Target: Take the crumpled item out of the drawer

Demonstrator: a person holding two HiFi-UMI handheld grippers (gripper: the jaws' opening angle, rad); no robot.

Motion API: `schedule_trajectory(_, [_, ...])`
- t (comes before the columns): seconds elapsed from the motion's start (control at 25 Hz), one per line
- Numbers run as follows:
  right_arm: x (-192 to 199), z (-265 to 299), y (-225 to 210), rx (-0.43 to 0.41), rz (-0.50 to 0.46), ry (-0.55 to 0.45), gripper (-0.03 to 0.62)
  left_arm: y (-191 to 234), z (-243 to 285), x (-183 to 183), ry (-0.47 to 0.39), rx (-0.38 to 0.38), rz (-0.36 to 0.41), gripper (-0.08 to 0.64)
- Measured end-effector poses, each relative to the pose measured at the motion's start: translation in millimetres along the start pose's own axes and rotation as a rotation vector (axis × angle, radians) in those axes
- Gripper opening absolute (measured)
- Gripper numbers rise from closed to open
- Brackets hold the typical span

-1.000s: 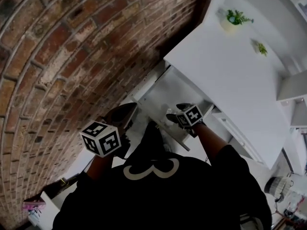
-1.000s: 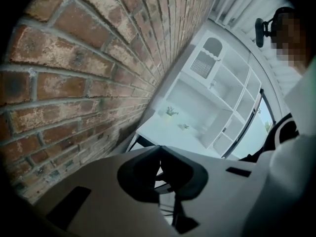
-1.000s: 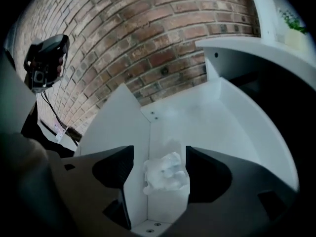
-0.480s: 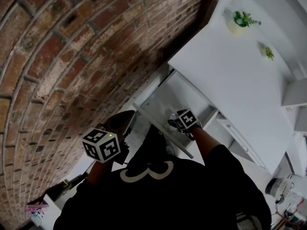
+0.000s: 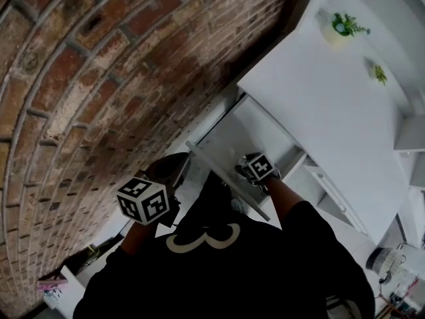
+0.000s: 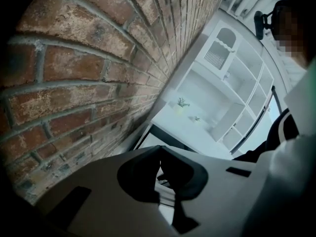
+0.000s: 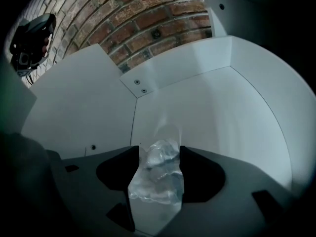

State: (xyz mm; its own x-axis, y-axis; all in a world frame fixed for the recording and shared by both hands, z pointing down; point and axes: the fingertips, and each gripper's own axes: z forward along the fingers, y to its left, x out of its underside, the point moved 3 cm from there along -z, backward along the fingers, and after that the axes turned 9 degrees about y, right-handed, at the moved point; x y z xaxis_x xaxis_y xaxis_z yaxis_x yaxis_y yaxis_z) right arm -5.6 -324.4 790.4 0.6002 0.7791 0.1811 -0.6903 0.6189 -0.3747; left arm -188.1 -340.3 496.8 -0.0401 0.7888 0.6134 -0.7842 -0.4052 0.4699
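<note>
One crumpled clear plastic item [image 7: 157, 177] sits pinched in our right gripper [image 7: 159, 151], whose jaws have just been closing. Our left gripper [image 6: 159, 151] is closed and empty. Our black shirt [image 5: 279, 278] reads "3".

A home-like room is suggested, of the kitchen or living-room sort. One side is taken up by a red brick wall [image 5: 99, 78]. Against it a white cabinet [image 5: 335, 201] is set, topped by a plain white worktop [image 5: 332, 111], with a drawer [image 5: 255, 128] pulled open below. Two small potted plants [image 5: 345, 25] are placed on the worktop. In the left gripper view a white shelf unit [image 6: 237, 98] with open compartments and an arched niche [image 6: 220, 51] is seen beyond.
</note>
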Motion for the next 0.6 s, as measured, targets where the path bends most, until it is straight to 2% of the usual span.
schedule_trajectory(0.12, [0.0, -0.3, -1.7, 0.017, -0.014, 0.002, 0.249, -0.1, 0.6, 2.4, 0.007, 0.000, -0.006, 0.003])
schedule_trajectory(0.48, [0.3, -0.5, -2.6, -0.007, 0.011, -0.011, 0.171, 0.4, 1.5, 7.3, 0.010, -0.001, -0.015, 0.003])
schedule_trajectory(0.6, [-1.3, -4.0, -4.7, 0.015, 0.017, -0.010, 0.150, -1.8, 2.7, 6.1, 0.008, 0.006, -0.010, 0.003])
